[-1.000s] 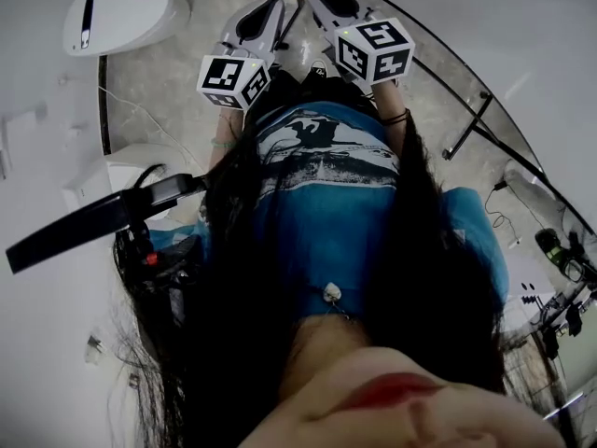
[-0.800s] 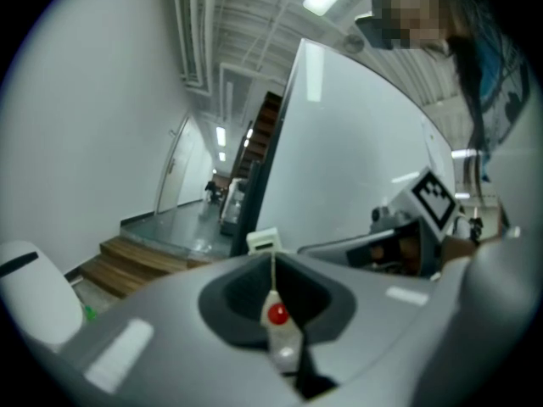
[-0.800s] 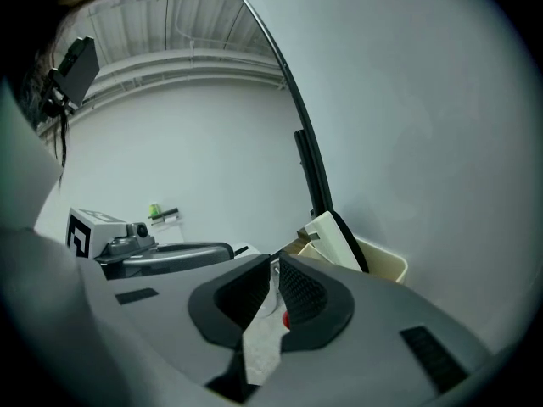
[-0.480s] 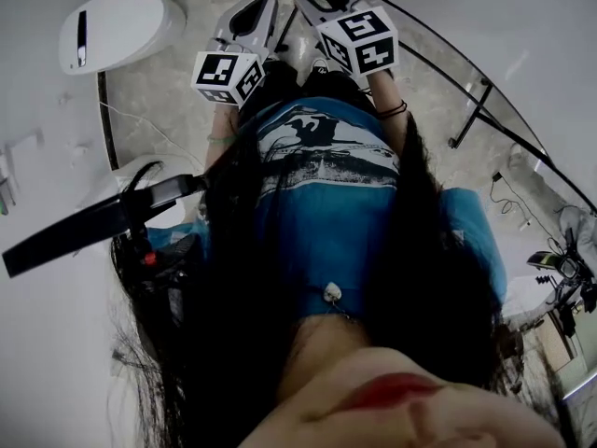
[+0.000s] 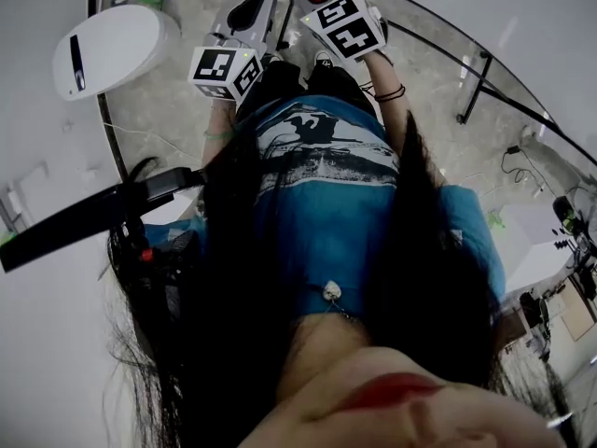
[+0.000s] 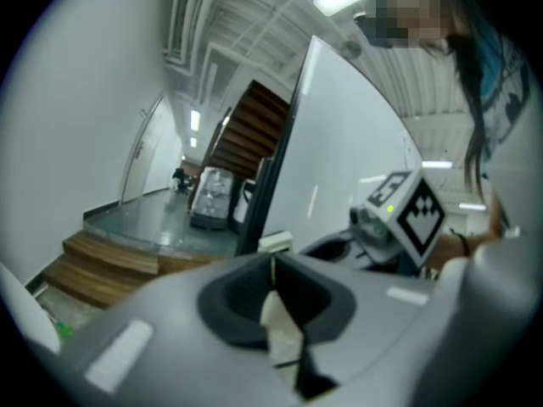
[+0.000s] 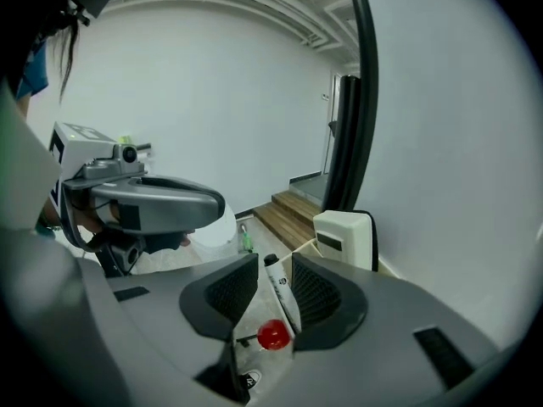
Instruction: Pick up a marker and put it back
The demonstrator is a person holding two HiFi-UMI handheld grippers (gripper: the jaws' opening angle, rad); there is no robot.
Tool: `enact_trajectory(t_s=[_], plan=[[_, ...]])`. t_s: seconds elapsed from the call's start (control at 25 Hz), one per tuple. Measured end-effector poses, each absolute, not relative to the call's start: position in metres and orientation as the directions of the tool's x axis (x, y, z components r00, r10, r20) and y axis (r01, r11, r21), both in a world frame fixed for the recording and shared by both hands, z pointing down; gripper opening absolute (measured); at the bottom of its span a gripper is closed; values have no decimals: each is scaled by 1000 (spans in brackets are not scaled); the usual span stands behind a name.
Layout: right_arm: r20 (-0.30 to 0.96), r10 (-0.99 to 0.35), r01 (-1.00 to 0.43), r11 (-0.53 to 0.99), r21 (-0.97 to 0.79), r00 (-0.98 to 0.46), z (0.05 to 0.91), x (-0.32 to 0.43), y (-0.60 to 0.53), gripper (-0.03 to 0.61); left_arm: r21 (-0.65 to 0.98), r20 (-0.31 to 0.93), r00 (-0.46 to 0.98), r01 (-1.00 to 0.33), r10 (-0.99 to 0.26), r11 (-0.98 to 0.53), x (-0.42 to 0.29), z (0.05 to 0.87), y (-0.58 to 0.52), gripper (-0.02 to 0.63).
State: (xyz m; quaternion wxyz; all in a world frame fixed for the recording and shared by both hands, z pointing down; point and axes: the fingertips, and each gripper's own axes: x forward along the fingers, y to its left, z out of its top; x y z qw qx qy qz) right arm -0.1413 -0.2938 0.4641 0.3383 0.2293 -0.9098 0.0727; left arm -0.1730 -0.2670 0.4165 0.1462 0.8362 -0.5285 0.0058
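Pinching a white marker [image 7: 282,299] — black tip, red end — right claw [image 7: 273,270]; left claw [image 6: 271,265] pressed together.

Surface finishes: grippers, marker and surroundings
The left gripper [image 6: 271,270] and the right gripper [image 7: 273,261] both have smooth, matt grey plastic shells, and the pads [image 7: 227,291] are black with a fine ribbed texture. The marker [image 7: 285,302] has a glossy white plastic barrel, a black cap and a shiny red end. The steps [image 7: 293,212] are brown wood with a dull sheen. The floor [image 5: 168,101] looks like mottled, polished stone. The oval housing [image 5: 117,40] is smooth, glossy white plastic. The T-shirt [image 5: 326,203] is soft, printed blue cloth.
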Motion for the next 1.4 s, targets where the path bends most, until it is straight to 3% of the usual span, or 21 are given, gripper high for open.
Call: enact_trajectory(t_s=[0.6,0.88,1.04,1.4], plan=[[735,-368,-542,841,1,-569,487,-98,-295,103,263,144,515,-843,-845,-469,-148,414,-264,2],[748,-370,-469,879,88,-552,483,-97,-291,100,260,144,540,-829,-829,-495,-137,413,-266,2],[695,-444,-511,850,127,-566,468,-98,-293,90,258,145,539,-830,-830,-494,-137,414,-267,2],[476,-588,-658,752,25,-654,388,-73,-307,71,259,142,547,-825,-825,-503,-133,413,-267,2]])
